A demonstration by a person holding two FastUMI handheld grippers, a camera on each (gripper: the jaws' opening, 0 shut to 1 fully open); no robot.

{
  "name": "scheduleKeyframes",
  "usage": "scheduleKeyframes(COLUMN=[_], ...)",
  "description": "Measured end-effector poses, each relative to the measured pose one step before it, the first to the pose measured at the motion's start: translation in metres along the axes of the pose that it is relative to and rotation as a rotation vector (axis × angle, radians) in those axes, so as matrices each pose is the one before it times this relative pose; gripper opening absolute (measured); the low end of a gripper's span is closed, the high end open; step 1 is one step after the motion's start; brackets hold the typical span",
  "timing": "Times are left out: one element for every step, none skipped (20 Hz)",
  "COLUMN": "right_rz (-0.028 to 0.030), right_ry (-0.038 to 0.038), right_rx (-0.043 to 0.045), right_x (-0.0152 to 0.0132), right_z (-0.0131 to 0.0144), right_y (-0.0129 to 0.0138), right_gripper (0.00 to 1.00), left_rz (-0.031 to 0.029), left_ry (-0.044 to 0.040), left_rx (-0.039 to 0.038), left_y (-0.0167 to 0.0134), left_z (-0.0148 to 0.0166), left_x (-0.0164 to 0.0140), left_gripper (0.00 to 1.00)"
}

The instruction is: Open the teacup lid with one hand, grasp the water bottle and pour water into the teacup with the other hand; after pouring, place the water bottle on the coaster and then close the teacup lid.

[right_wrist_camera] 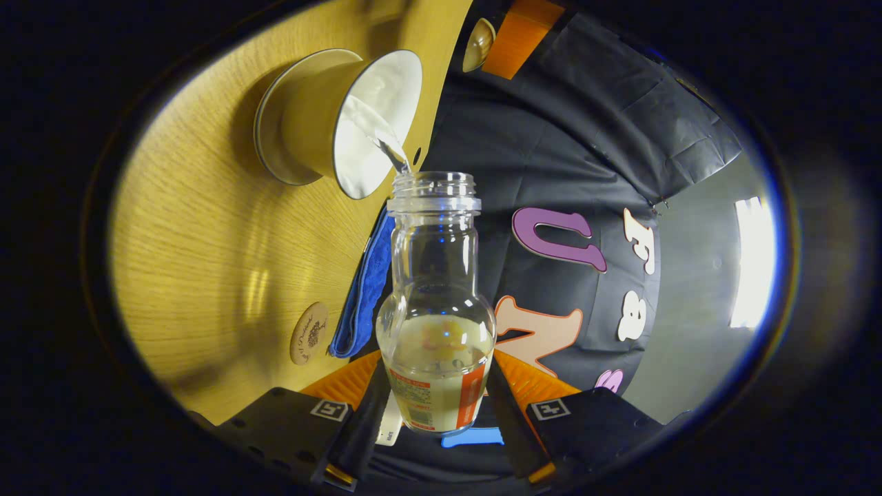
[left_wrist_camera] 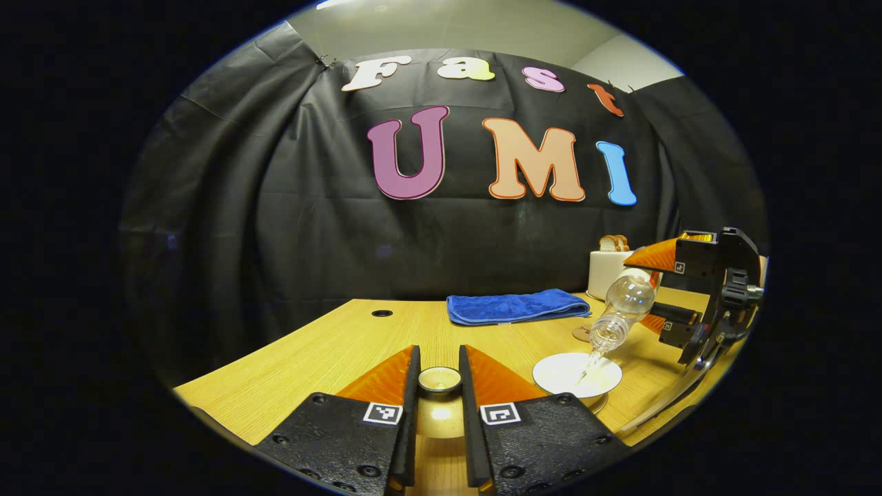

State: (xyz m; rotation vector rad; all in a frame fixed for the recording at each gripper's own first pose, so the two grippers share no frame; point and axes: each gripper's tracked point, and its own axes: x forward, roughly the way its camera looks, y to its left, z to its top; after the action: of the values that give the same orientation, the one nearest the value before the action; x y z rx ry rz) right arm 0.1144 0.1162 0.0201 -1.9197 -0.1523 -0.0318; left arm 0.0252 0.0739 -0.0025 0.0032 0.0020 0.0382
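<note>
In the left gripper view my left gripper [left_wrist_camera: 439, 358] is shut on the teacup lid [left_wrist_camera: 439, 380], holding it above the wooden table [left_wrist_camera: 331, 358]. To its right stands the teacup [left_wrist_camera: 577, 375], white inside, on its saucer. Farther right, the right gripper [left_wrist_camera: 646, 289] holds the clear water bottle [left_wrist_camera: 620, 310] tilted mouth down, and a thin stream falls into the cup. In the right gripper view the bottle [right_wrist_camera: 435, 303] sits clamped between my right gripper's [right_wrist_camera: 435, 375] fingers, with water running from its mouth into the teacup [right_wrist_camera: 337, 124]. The round coaster [right_wrist_camera: 309, 333] lies bare on the table.
A folded blue towel [left_wrist_camera: 517, 306] lies at the back of the table, close to the coaster. A white toaster [left_wrist_camera: 608, 272] with bread stands at the back right. A small cable hole [left_wrist_camera: 381, 313] sits at the back left of the table.
</note>
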Motion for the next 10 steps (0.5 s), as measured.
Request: scheduleKeyframes(right_rz=[-0.00793,-0.00336,-0.01159,-0.01192,-0.01574,-0.01286,-0.01483,-0.0061,-0.00719,-0.0082], right_ry=[-0.00363,-0.0076,-0.00705,-0.00914,-0.00466,-0.00513,-0.00481,-0.00543,-0.00575,-0.00544], right_rx=[-0.01077,-0.00504,-0.00671,-0.01229,-0.0187,-0.02286,-0.0222,-0.02088,-0.01923,-0.01697], right_x=[-0.00122,0.00258,0.00028,-0.00046,-0.00106,0.00119,0.00353,0.00344,0.00114,-0.00002], right_z=[0.00091,0.00015,0.00108,0.00149,0.00019,-0.00038,-0.00177,-0.0013,-0.00041,0.00047], right_y=[-0.00082,-0.00044,-0.002,-0.00225,-0.00394,-0.00726,-0.00726,-0.00558,-0.00263,-0.00105], right_gripper=[0.8,0.8,0.8,0.8,0.8,0.8,0.8,0.8,0.79,0.8], left_rz=[0.00013,0.00016,-0.00004,0.00003,0.00003,-0.00019,0.0003,0.00002,-0.00007,-0.00008], left_ry=[-0.00017,0.00002,0.00059,-0.00011,0.00022,-0.00003,-0.00043,0.00024,-0.0001,-0.00033], left_rx=[-0.00012,-0.00063,0.00014,-0.00042,0.00015,0.00008,-0.00026,0.00046,0.00034,0.00004], left_y=[0.00053,0.00008,-0.00017,0.00007,0.00008,-0.00039,0.00025,0.00076,-0.0001,0.00018], left_z=[0.00068,-0.00069,0.00015,-0.00026,0.0005,-0.00025,-0.00018,-0.00035,0.00033,-0.00014], left_x=[-0.00014,-0.0003,0.00036,-0.00054,0.00051,0.00052,-0.00056,-0.00015,0.00014,-0.00076], left_gripper=[0.26,0.26,0.26,0.26,0.26,0.26,0.26,0.27,0.27,0.26])
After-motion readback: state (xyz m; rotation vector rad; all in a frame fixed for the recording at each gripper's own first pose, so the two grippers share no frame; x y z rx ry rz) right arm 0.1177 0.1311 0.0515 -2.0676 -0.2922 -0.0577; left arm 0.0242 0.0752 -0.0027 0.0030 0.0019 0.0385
